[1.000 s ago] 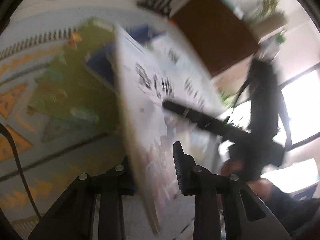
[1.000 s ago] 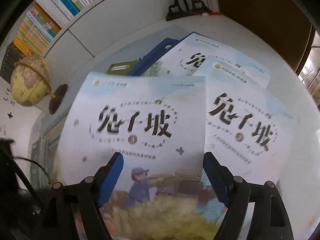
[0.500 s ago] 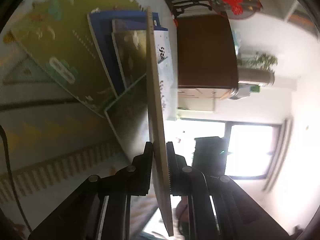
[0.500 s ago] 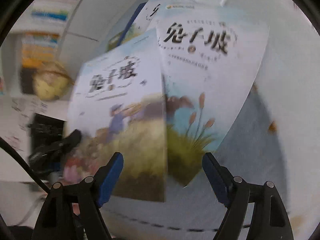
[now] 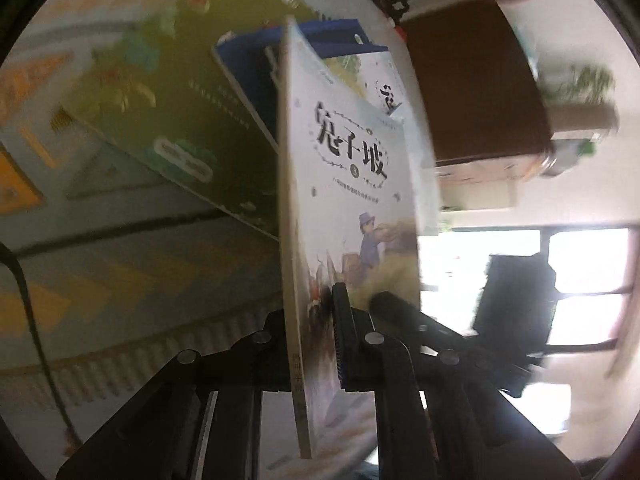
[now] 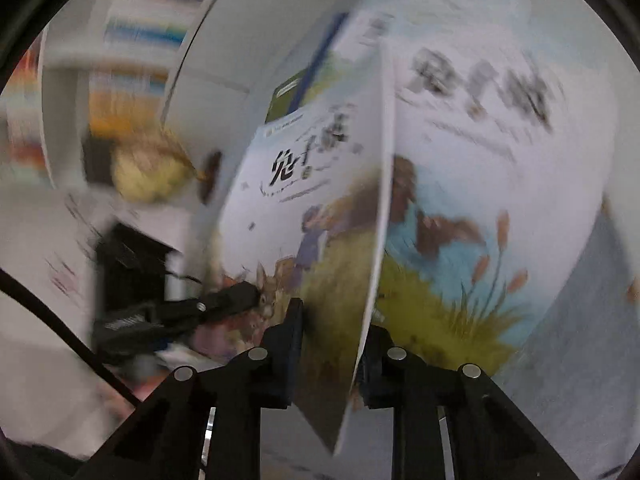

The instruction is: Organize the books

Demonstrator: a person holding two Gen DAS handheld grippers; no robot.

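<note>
A thin picture book (image 5: 352, 184) with a pale cover, black title and a figure in a field stands on edge above the table. My left gripper (image 5: 310, 304) is shut on its lower spine corner. The right wrist view shows the same book (image 6: 304, 208) between the fingers of my right gripper (image 6: 334, 320). Its jaws are closing, and both pads appear to touch the book's free edge. The left gripper (image 6: 240, 300) comes in from the left there. A second copy (image 6: 500, 168) lies flat on the white table.
A green book (image 5: 160, 100) and a blue book (image 5: 248, 64) lie stacked behind the held one. A globe (image 6: 148, 172) and a bookshelf (image 6: 148, 32) stand at the left. A brown cabinet (image 5: 472, 80) is at the back. A black cable (image 5: 28, 300) hangs left.
My left gripper closed on the book and rolled it onto its edge. My right gripper swung in from facing the flat covers, and its wide jaws narrowed around the book's free edge.
</note>
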